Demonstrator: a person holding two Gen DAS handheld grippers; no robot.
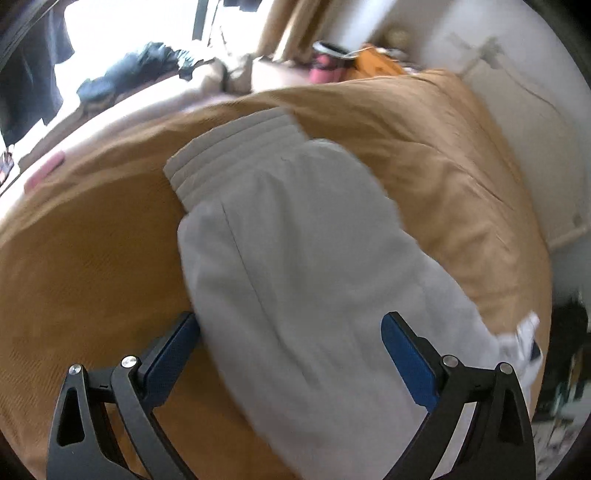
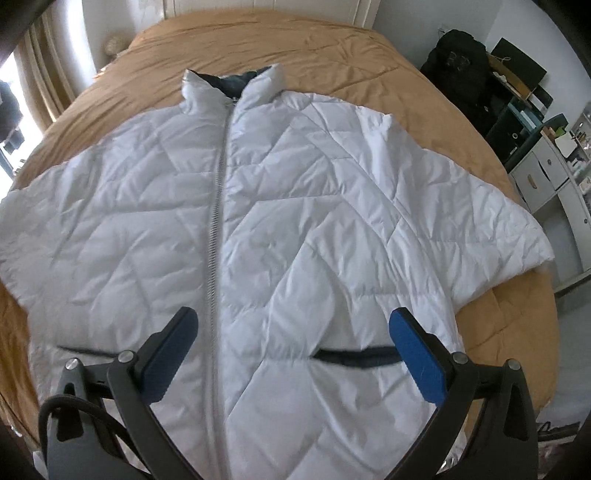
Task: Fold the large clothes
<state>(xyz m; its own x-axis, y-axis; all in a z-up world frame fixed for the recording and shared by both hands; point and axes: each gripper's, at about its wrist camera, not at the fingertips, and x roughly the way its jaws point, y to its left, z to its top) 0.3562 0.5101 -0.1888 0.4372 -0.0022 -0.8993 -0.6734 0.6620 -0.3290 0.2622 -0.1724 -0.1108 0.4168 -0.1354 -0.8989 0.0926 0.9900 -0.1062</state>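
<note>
A white quilted jacket (image 2: 280,221) lies flat and zipped, front up, on a tan bedspread (image 2: 277,40), collar at the far end and sleeves spread to both sides. My right gripper (image 2: 293,343) is open and hovers over the jacket's lower front, just right of the zip, near a dark pocket slit (image 2: 354,356). In the left wrist view, one sleeve (image 1: 295,266) with a ribbed cuff (image 1: 236,155) stretches across the bedspread (image 1: 92,258). My left gripper (image 1: 291,347) is open and straddles the sleeve, holding nothing.
A dark bag (image 2: 458,62) and white drawers (image 2: 546,173) stand to the bed's right. Dark clothes (image 1: 140,66) and a pink object (image 1: 325,70) lie beyond the bed near a bright window. A white headboard (image 2: 266,7) is at the far end.
</note>
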